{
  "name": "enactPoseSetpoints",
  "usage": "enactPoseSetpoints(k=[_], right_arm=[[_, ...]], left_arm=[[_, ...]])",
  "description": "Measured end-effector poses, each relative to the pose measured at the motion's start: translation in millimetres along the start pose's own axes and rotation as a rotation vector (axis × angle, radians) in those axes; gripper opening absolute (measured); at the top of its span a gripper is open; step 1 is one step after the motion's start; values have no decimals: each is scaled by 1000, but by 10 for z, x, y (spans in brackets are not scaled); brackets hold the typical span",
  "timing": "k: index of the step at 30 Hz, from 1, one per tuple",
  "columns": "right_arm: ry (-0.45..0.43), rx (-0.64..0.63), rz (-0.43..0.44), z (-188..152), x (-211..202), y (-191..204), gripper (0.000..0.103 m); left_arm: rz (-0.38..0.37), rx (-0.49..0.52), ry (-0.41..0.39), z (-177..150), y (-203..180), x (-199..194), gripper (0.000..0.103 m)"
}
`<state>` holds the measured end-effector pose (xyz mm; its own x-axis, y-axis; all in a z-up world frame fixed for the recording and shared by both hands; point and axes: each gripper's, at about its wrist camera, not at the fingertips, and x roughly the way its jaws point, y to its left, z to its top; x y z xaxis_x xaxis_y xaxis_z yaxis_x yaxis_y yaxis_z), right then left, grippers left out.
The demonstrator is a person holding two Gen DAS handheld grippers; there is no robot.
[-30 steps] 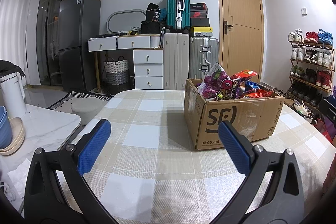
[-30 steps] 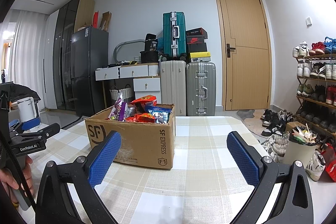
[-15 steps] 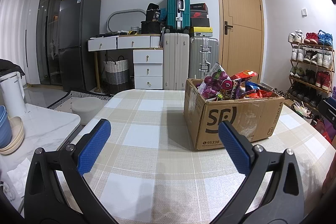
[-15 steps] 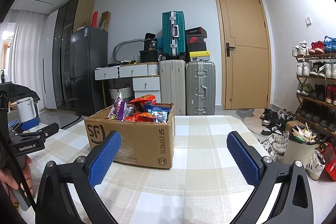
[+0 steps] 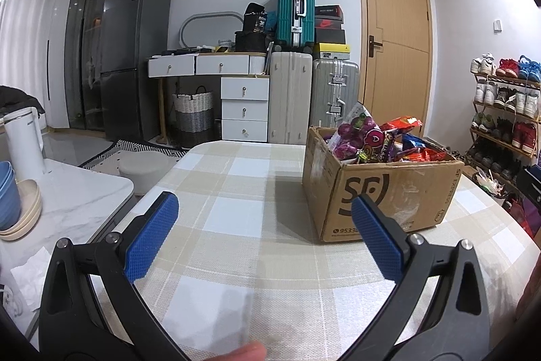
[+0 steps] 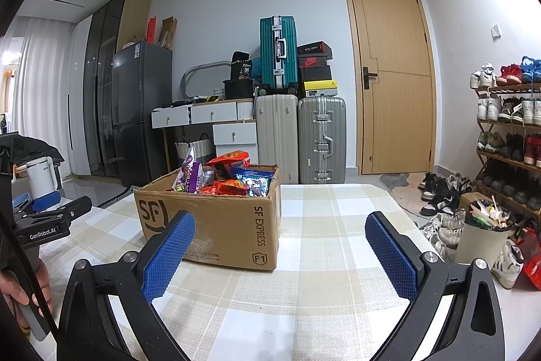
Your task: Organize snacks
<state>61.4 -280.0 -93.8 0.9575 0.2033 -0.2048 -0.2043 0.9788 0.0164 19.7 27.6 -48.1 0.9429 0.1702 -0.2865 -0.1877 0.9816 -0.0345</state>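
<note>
Cardboard box [image 6: 209,222] heaped with snack packets [image 6: 223,180] on the checked tablecloth [image 5: 236,225], left gripper [image 5: 267,235] near its left, jaws spread, empty, right gripper [image 6: 280,252] near its right corner, jaws spread, empty, suitcases [image 6: 301,141] far behind.

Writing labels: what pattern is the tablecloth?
Beige-and-white check tablecloth, clearest in the left wrist view.

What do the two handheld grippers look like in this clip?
Left gripper and right gripper: black plastic arms with silver pivot screws and blue, dimpled finger pads. Right view shows white "GenRobot.AI" lettering on the left unit's black body and a grey handle.
</note>
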Motion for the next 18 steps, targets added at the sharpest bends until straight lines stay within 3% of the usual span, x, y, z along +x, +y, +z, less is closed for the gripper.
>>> enactPoseSetpoints(k=[18], right_arm=[[1,1,-1,-1,-4,-4,102]], left_arm=[[-8,10,-5,2,-153,-34,102]])
